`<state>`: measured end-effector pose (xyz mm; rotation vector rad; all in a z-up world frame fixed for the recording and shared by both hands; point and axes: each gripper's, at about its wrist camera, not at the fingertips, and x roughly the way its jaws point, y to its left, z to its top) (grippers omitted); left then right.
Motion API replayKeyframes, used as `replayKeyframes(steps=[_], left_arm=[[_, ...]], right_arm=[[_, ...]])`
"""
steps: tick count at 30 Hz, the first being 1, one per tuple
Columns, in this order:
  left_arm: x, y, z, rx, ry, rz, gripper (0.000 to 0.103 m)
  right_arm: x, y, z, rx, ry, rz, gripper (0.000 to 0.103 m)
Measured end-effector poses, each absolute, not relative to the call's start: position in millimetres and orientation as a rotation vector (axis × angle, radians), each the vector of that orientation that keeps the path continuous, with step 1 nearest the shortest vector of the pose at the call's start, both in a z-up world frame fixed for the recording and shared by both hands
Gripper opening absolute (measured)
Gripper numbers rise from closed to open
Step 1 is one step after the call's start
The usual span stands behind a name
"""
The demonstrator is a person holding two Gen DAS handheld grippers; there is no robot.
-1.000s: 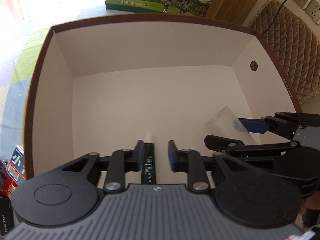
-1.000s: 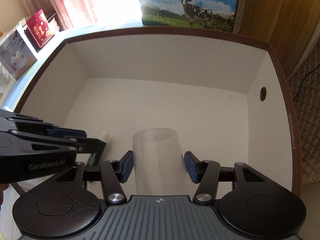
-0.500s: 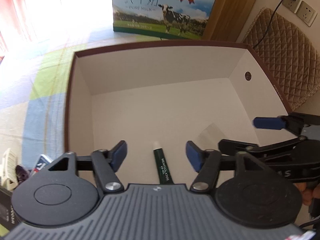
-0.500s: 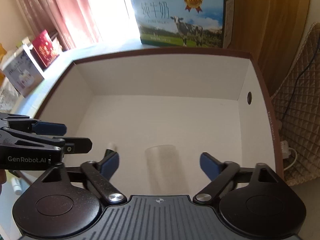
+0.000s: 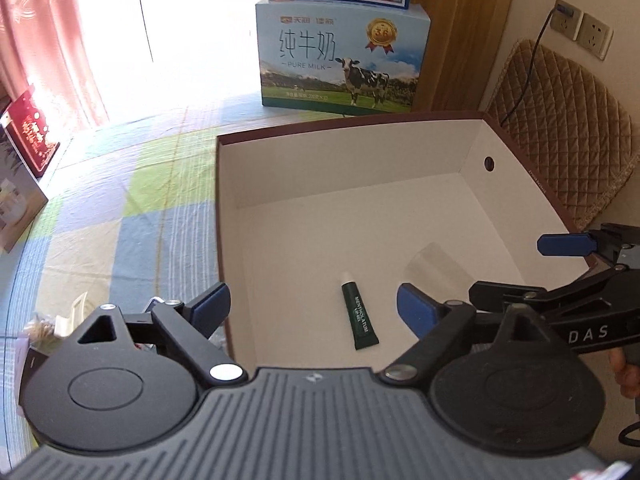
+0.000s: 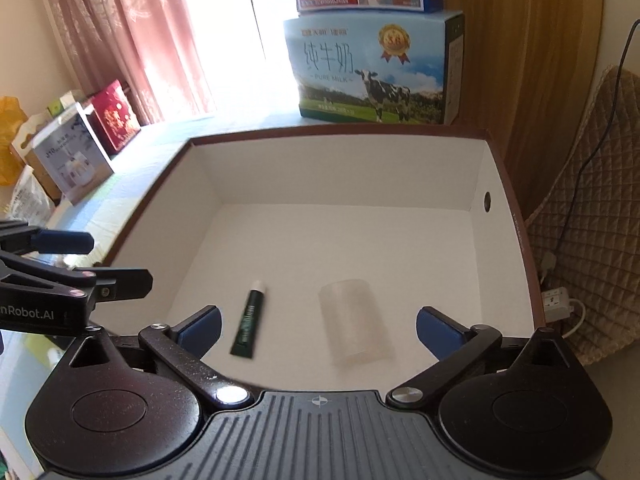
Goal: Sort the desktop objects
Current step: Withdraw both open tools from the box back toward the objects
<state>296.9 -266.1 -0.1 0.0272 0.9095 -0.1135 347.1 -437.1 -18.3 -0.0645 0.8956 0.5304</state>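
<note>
Both tools released: left tool (image 5: 310,306), right tool (image 6: 318,328). Lip balm tube (image 5: 359,311) and clear cup (image 6: 354,322) lie in box (image 6: 340,168), 6 o'clock. Lift tools straight up, clear rim, then fetch next desk item.

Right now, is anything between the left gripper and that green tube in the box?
Nothing visible. The green tube lies flat on the box floor, ahead of the open left gripper. The clear cup lies apart, to its right.

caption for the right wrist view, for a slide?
Right gripper open above the box, green tube and clear cup lying inside, left gripper alongside.
</note>
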Motion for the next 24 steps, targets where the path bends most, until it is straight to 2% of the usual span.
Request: replayKeyframes(steps=[24], left_arm=[[190, -203, 19, -0.038, 0.873, -0.042, 0.089]], right_arm=[[258, -422, 8, -0.031, 0.824, 0.552, 0.101]])
